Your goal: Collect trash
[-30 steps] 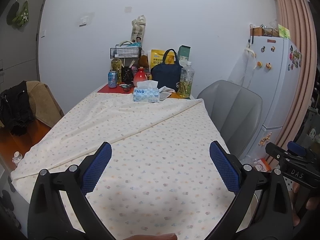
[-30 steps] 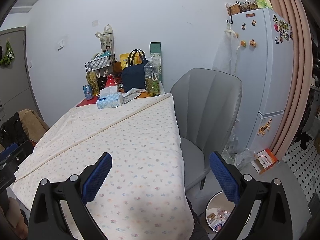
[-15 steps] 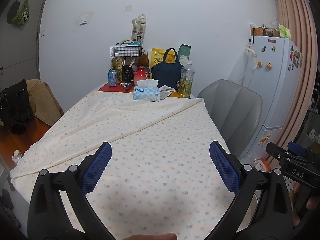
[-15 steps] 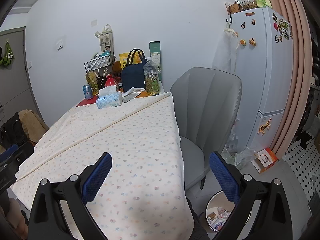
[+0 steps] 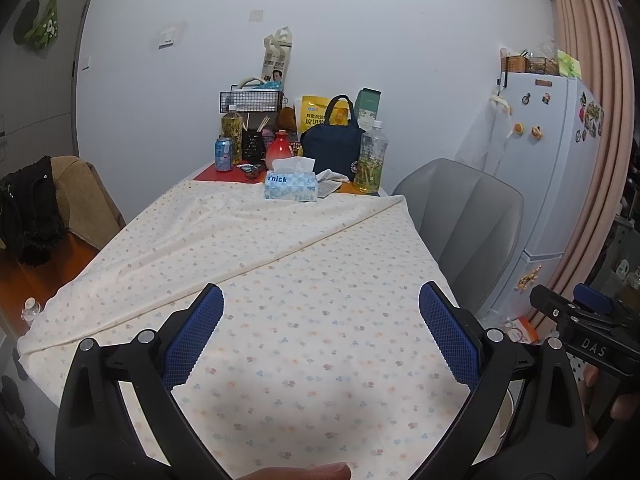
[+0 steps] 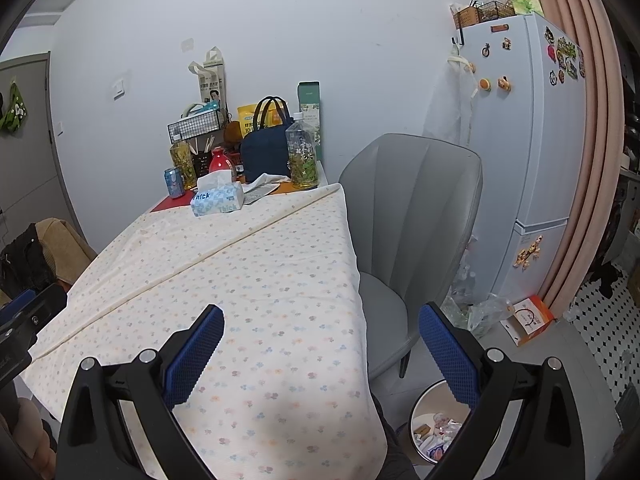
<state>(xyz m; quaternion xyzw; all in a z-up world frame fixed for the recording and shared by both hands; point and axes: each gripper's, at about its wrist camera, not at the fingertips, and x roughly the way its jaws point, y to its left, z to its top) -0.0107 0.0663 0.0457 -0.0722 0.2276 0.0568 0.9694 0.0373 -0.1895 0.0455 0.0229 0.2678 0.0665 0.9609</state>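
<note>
Left gripper (image 5: 320, 336) and right gripper (image 6: 320, 354) are held wide apart, empty. Trash bin (image 6: 428, 400) is seen only in right view. Tissue box (image 5: 291, 186) is marked "Thick".

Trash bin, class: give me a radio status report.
Left tool open, empty. Right tool open, empty. Trash bin on floor beside table, holding litter. Grey chair nearby.

"Thick" on blue tissue box (image 5: 291, 186), centre of frame | "DAS" on right gripper (image 5: 592, 322) body, lower right | other print unreadable
</note>
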